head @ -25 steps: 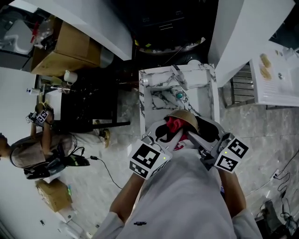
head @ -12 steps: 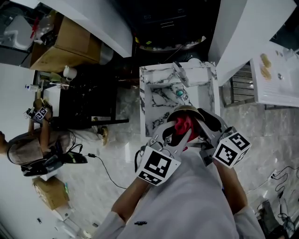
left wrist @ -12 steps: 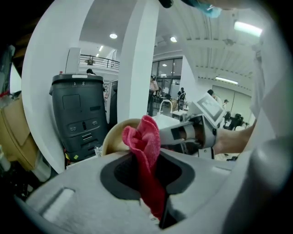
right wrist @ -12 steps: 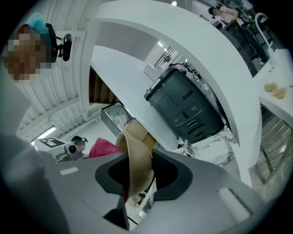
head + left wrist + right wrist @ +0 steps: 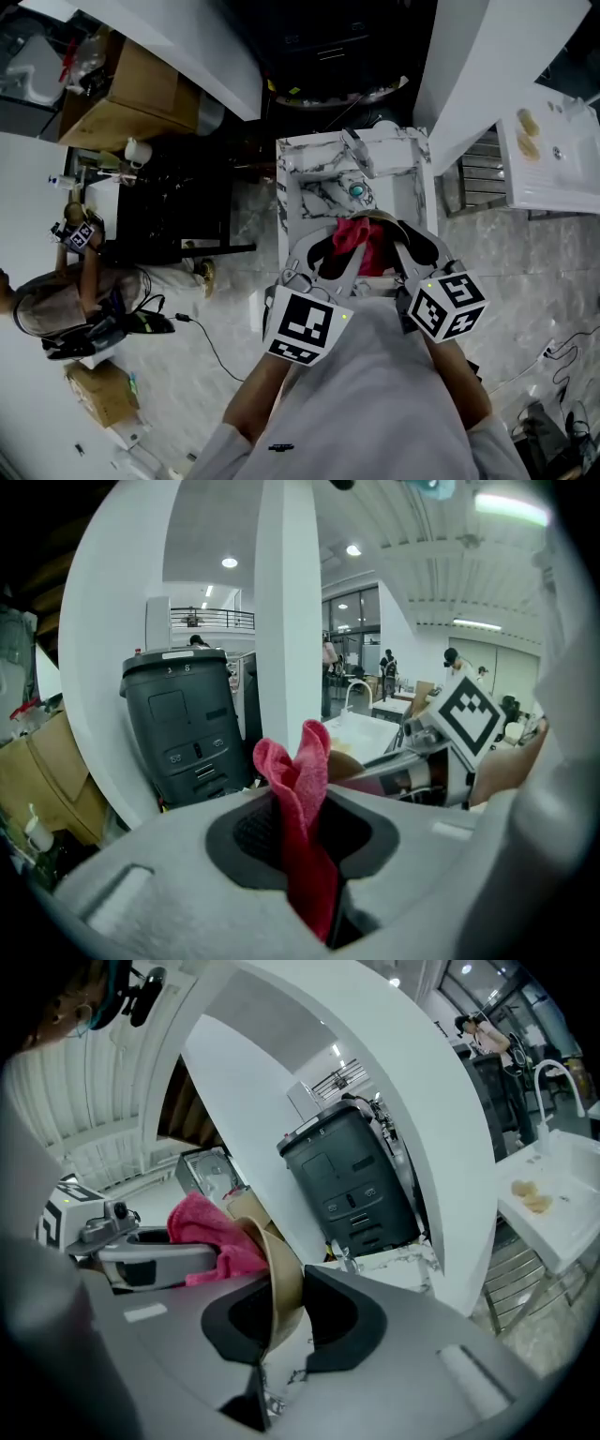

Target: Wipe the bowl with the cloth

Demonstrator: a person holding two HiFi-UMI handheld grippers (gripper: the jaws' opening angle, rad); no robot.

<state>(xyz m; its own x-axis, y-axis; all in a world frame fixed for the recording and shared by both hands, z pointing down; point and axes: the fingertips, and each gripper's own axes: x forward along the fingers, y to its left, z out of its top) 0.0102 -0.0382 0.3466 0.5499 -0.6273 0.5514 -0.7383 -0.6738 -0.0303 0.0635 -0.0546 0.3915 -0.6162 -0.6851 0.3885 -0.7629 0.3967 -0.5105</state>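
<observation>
Tan bowl [image 5: 279, 1274], red cloth [image 5: 305, 789] pressed inside. The left fingers [image 5: 246, 834] pinch the cloth, nearly together; the right fingers [image 5: 342, 1321], just closing, clamp the bowl rim.

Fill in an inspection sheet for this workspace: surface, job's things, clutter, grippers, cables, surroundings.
Surface: marble-patterned top with a tap.
Job's things: red cloth against the tan bowl, both held up in the grippers.
Clutter: cardboard box and white cup, off to the side.
Grippers: left gripper shut on the cloth; right gripper has just been closing, jaws on the bowl's rim.
Cables: black cable on the floor.
Surroundings: grey bin; another person nearby.
</observation>
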